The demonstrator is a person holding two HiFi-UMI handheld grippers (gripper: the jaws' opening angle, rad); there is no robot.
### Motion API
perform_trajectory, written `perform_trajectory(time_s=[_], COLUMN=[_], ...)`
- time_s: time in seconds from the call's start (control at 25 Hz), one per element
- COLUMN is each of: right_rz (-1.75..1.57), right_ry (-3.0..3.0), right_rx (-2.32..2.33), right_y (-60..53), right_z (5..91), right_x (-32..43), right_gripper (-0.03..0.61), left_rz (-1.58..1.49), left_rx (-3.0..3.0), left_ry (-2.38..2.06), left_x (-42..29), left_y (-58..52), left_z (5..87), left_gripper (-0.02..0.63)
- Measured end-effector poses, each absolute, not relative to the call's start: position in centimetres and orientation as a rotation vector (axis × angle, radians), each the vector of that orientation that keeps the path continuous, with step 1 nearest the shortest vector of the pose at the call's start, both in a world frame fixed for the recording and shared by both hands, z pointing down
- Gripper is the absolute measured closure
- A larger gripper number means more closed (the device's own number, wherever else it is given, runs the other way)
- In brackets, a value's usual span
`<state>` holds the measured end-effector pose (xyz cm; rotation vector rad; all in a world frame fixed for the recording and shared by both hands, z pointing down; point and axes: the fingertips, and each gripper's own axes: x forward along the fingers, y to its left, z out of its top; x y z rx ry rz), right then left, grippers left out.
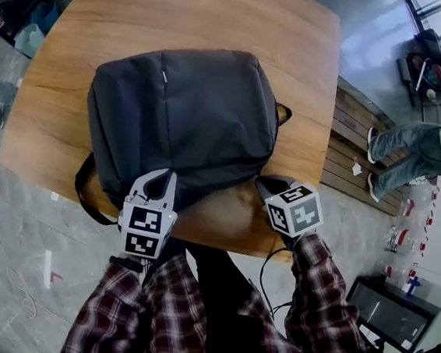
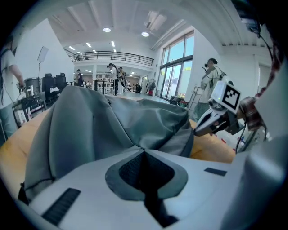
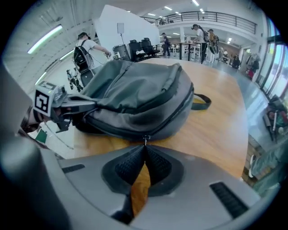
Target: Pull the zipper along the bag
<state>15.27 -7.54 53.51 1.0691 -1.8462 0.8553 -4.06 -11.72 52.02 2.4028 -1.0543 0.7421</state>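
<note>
Right gripper view: noted right gripper (image 3: 145, 150) pinching silver metal zipper pull (image 3: 146, 140) on grey fabric backpack (image 3: 135, 96); left gripper (image 2: 144, 153) clamping backpack fabric.

tiny zipper pull (image 3: 145, 140), bag (image 1: 179, 121) near edge partly hidden

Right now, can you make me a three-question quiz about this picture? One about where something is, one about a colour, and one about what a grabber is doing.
1. Where does the backpack lie?
A. on the floor
B. on the wooden table
C. on a chair

2. What colour is the backpack?
A. dark grey
B. red
C. yellow

3. What is the right gripper doing?
A. hanging open in the air
B. holding a cup
C. pinching the zipper pull

Answers:
1 B: the head view shows it resting on the tabletop.
2 A: its fabric looks dark grey in every view.
3 C: the right gripper view shows the jaws together on the small metal pull at the bag's edge.
</note>
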Motion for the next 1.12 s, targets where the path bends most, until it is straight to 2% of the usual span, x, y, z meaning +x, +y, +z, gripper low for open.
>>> perform_trajectory(time_s=[0.24, 0.36, 0.56, 0.88, 1.12], right_rz=[0.952, 1.007, 1.013, 0.861, 0.733], right_ry=[-1.998, -2.052, -2.109, -2.038, -1.949], right_rx=[0.953, 0.909, 0.842, 0.804, 0.865], right_y=[-3.9, -3.1, -2.2, -1.4, -2.3], right_z=[53.0, 52.7, 52.5, 53.1, 53.0], right_x=[5.4, 0.3, -5.3, -3.0, 4.5], right_gripper=[0.561, 0.561, 0.561, 0.561, 0.561], left_rz=[0.969, 0.782, 0.536, 0.421, 0.521], left_rx=[2.225, 2.121, 2.046, 2.086, 2.211], left_ry=[-1.315, -1.353, -1.132, -1.068, -1.065], left_x=[-9.9, -9.1, -3.5, -3.0, -2.3], left_y=[-17.8, -18.6, -16.5, -15.8, -15.1], left_z=[50.9, 48.5, 48.9, 51.2, 51.2], left_gripper=[0.604, 0.604, 0.604, 0.604, 0.604])
